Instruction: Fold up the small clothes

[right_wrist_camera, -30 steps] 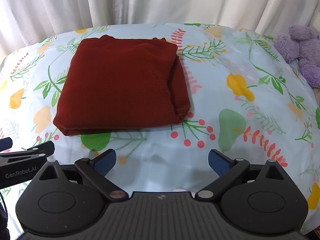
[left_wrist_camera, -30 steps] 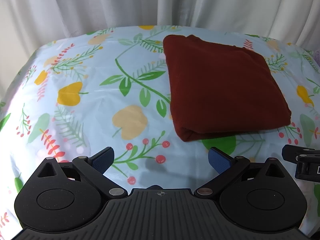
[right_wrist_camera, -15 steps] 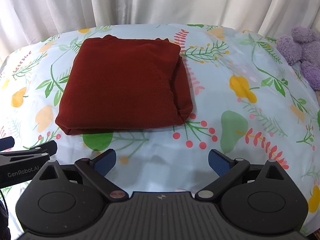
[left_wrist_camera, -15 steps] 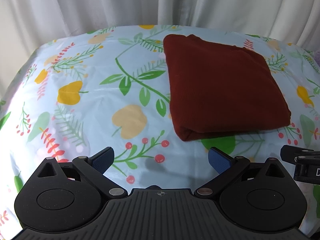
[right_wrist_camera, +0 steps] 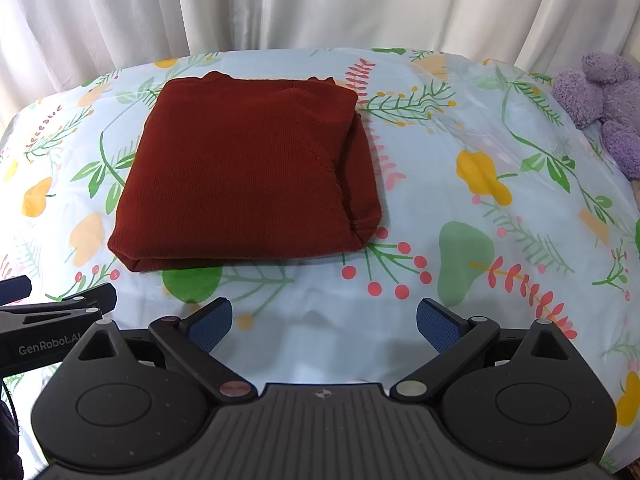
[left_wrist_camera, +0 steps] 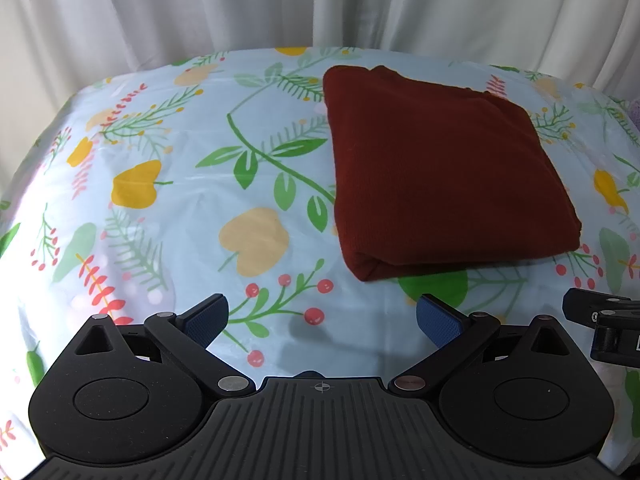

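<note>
A dark rust-red ribbed knit garment (right_wrist_camera: 244, 176), folded into a thick, roughly square pad with rounded, doubled-over edges, lies flat on a smooth pale-blue sheet printed with green leaves, yellow fruit and red berries (right_wrist_camera: 460, 152). It sits toward the far edge of this covered surface, its near fold well clear of both tools. On its right side a curved seam crosses the top layer, and a softer lower layer bulges out beneath.

The left gripper (left_wrist_camera: 322, 318), matte black plastic with ribbed housing and blue textured pads (left_wrist_camera: 206, 317), hangs over the near edge of the sheet with its jaws spread wide and nothing between them. The right gripper (right_wrist_camera: 324, 320), of the same make, hangs beside it, jaws likewise wide apart and empty.

White pleated curtains (right_wrist_camera: 320, 4) hang behind the far edge. A fuzzy purple plush toy (right_wrist_camera: 604, 104) rests at the far right corner.
</note>
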Tool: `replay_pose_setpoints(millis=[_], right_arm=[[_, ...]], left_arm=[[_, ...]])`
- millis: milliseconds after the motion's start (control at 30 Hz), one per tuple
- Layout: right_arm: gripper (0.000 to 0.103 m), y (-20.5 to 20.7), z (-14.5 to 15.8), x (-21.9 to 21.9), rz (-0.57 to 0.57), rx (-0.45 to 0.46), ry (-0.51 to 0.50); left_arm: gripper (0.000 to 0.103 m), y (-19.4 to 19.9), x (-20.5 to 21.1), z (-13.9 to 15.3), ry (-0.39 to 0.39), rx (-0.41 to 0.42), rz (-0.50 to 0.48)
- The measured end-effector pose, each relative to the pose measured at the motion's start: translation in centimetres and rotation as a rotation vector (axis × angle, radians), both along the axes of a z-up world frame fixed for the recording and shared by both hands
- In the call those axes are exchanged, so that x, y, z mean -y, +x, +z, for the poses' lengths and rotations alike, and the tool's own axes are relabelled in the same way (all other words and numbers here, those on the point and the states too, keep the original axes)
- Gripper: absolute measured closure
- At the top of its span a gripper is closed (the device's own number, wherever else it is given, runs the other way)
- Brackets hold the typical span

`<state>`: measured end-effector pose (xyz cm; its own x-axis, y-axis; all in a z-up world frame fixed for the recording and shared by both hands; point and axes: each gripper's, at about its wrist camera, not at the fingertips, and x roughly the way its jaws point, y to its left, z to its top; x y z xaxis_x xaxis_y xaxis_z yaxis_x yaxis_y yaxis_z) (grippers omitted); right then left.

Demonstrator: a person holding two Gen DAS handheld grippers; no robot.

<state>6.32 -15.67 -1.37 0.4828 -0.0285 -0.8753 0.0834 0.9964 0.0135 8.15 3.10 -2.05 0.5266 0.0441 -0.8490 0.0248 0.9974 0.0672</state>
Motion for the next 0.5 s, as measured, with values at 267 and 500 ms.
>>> replay_pose_setpoints(millis=[267, 500], right_arm=[[0.004, -0.04, 0.14, 0.14, -0.002, 0.002, 0.004], [0.004, -0.06, 0.15, 0.19, -0.004, 0.003, 0.004]], left_arm=[[0.0, 0.02, 0.16, -0.02, 0.006, 0.001, -0.003], [0.0, -0.02, 0.24, -0.02, 0.006, 0.002, -0.002]])
